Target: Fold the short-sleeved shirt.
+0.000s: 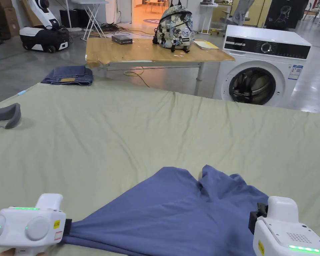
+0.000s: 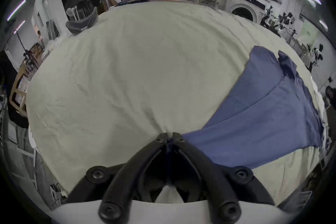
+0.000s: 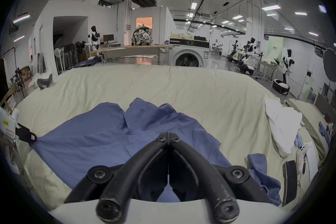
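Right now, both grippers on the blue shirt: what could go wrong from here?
1. The left gripper pinches only a bunched corner of the blue shirt; a hard pull could slip it free.
2. The far edge is rumpled where fabric laps over itself, so folding now may lock in creases.
3. Whether the right gripper, jaws together, really holds cloth is unclear; lifting could raise one side only.

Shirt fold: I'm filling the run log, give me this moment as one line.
stage: fold not begun | blue shirt: on bed sheet | left hand-held gripper: shut on shirt edge | right hand-held gripper: shut, grip unclear
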Available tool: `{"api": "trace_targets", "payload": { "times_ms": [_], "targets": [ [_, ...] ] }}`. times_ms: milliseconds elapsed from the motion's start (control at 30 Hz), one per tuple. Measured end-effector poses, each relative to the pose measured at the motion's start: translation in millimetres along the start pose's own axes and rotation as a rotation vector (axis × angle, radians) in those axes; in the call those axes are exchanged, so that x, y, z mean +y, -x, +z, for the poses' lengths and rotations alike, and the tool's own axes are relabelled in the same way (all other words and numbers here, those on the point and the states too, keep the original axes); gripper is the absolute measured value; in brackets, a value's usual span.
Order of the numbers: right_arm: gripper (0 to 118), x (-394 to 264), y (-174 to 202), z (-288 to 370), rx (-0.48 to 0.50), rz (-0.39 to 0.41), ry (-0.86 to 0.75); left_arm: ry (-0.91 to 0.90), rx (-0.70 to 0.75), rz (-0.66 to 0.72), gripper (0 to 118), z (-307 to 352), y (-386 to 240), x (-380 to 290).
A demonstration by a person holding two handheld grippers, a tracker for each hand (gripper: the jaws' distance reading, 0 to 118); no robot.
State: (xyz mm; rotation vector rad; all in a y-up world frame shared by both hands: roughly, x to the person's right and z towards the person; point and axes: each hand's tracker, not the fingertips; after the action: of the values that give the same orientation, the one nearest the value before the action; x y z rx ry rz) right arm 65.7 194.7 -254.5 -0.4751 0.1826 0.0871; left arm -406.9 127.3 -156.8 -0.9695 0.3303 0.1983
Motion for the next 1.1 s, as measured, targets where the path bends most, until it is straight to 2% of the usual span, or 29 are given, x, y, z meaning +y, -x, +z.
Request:
{"api": "trace_targets", "payload": {
  "times_ms": [200, 233, 300, 367, 400, 600, 767, 833, 933, 1000, 1067, 1100],
  "targets": [
    [0, 31, -27, -43, 0.055, -0.006, 0.095, -0.043, -0.058, 0.05, 0, 12, 12, -2],
    [5, 37, -31, -54, 0.051, 0.006, 0.111, -0.045, -0.061, 0.049, 0, 13, 12, -2],
    [22, 50, -40, -83, 0.064, 0.04, 0.179, -0.053, -0.069, 0.061, 0, 16, 13, -3],
    [59, 61, -48, -115, 0.1, 0.089, 0.251, -0.05, -0.078, 0.065, 0, 14, 13, -4],
    [69, 64, -50, -127, 0.095, 0.105, 0.272, -0.051, -0.077, 0.065, 0, 14, 13, -4],
    [69, 80, -55, -192, 0.13, 0.205, 0.357, -0.054, -0.079, 0.069, 0, 8, 14, -5],
    [69, 78, -51, -230, 0.179, 0.159, 0.444, -0.058, -0.083, 0.073, 0, 8, 8, -1],
    [69, 72, -47, -244, 0.196, 0.171, 0.479, -0.06, -0.085, 0.075, 0, 10, 4, -1],
    [69, 57, -41, -261, 0.152, 0.218, 0.552, -0.057, -0.089, 0.078, 0, 10, 1, 1],
    [66, 55, -39, -258, 0.148, 0.183, 0.522, -0.055, -0.082, 0.073, 0, 12, -4, 3],
    [48, 56, -37, -262, 0.141, 0.173, 0.529, -0.053, -0.08, 0.07, 0, 11, -5, 3],
    [27, 58, -34, -261, 0.145, 0.175, 0.527, -0.053, -0.078, 0.068, 0, 11, -5, 2]
  ]
}}
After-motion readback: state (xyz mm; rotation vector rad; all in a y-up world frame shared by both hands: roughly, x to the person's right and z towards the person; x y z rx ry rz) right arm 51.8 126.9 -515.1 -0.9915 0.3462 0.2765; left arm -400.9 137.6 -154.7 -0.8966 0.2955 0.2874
